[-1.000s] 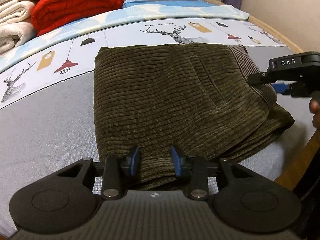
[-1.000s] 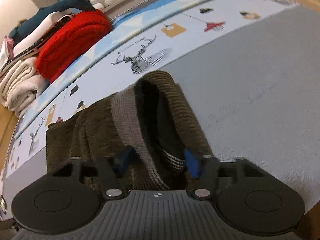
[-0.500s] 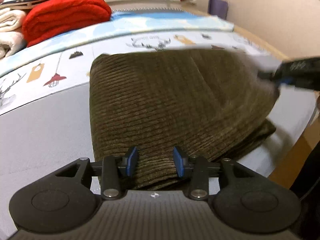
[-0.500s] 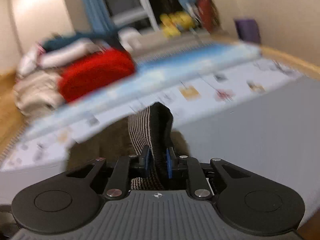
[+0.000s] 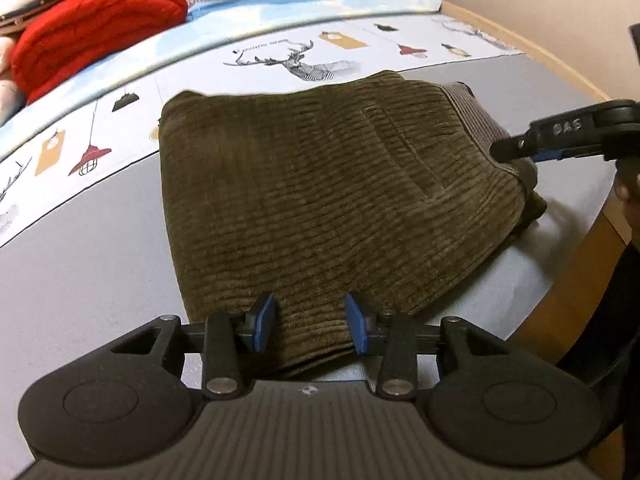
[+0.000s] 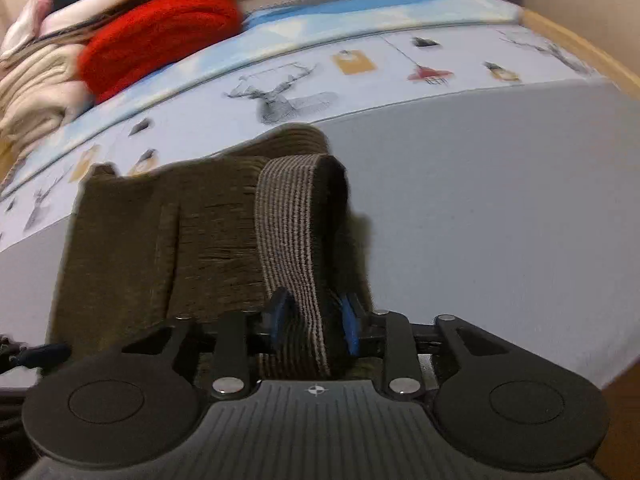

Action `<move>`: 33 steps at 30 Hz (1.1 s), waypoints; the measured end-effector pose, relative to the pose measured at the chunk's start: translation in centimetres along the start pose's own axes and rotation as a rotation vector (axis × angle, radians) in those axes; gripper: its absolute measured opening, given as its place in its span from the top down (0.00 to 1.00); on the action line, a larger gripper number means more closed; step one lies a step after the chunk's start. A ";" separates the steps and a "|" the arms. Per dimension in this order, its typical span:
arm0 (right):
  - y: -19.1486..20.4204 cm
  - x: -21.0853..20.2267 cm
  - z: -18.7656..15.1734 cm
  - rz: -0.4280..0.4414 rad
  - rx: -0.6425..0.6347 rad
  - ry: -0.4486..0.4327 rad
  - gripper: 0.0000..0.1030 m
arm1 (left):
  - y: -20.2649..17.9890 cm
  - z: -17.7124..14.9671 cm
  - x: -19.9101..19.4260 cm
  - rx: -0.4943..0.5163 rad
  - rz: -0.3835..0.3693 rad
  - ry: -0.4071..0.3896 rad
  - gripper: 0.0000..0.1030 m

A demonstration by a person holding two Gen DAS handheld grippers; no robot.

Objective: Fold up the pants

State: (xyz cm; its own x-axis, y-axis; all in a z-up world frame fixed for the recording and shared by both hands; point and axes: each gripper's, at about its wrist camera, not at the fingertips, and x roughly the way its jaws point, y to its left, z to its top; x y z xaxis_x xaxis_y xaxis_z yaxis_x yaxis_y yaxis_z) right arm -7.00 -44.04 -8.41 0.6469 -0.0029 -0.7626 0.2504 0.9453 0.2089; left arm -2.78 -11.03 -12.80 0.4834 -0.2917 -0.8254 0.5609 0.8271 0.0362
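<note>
Olive-brown corduroy pants [image 5: 320, 184] lie folded into a thick rectangle on the grey bed sheet [image 5: 80, 264], straight ahead of the left tool [image 5: 310, 322]. Its blue pads stand part open astride the near folded edge, gripping nothing that I can see. The waistband end lies to that tool's right, where the right tool [image 5: 516, 152] meets it.

From the right wrist, the right tool [image 6: 312, 320] straddles the striped grey waistband [image 6: 296, 248], jaws opening, cloth between them. The pants' long axis runs leftward from here.
</note>
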 end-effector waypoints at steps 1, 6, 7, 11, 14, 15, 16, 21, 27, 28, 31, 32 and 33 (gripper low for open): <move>-0.2 -0.4 0.4 0.005 0.008 -0.016 0.61 | 0.5 0.7 -0.2 -0.008 -0.018 0.009 0.58; -1.0 -1.6 1.8 0.023 0.074 -0.072 0.53 | 3.5 4.8 -1.9 0.025 -0.006 -0.053 0.55; -0.9 -1.5 2.6 0.029 0.066 -0.067 0.48 | 4.1 5.6 -2.1 0.034 -0.005 -0.063 0.55; 1.5 -1.1 6.5 0.078 -0.049 -0.051 0.44 | 6.3 9.2 -1.9 0.088 0.005 -0.105 0.56; 3.2 0.0 9.1 0.098 -0.173 -0.035 0.44 | 7.4 11.1 -0.8 0.117 -0.004 -0.121 0.67; 3.6 0.5 9.6 0.094 -0.211 -0.028 0.44 | 7.7 11.5 -0.2 0.118 -0.025 -0.118 0.72; 3.8 1.3 9.9 0.080 -0.237 -0.017 0.44 | 7.9 11.8 0.5 0.114 -0.047 -0.117 0.73; 1.5 7.1 9.7 0.001 -0.104 0.186 0.32 | 9.3 12.3 7.7 0.077 -0.025 0.038 0.76; 0.3 7.0 10.2 0.110 0.036 0.169 0.33 | 13.8 13.6 7.2 -0.271 -0.161 0.024 0.54; -0.1 7.0 10.2 0.135 0.039 0.185 0.32 | 14.3 13.4 7.3 -0.312 -0.161 0.024 0.47; -1.1 7.9 9.4 0.185 0.056 0.242 0.17 | 15.5 13.5 8.2 -0.387 -0.132 0.055 0.30; -1.5 8.1 9.2 0.187 0.068 0.250 0.13 | 15.8 13.4 8.7 -0.406 -0.136 0.073 0.27; -2.0 8.4 9.0 0.198 0.086 0.263 0.10 | 16.2 13.3 9.1 -0.426 -0.146 0.095 0.24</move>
State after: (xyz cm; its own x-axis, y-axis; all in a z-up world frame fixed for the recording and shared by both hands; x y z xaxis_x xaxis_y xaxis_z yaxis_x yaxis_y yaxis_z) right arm 4.42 -48.91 -9.67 0.4840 0.2727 -0.8315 0.2059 0.8881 0.4110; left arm 19.62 -6.66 -12.27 0.3451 -0.3906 -0.8534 0.2821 0.9104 -0.3026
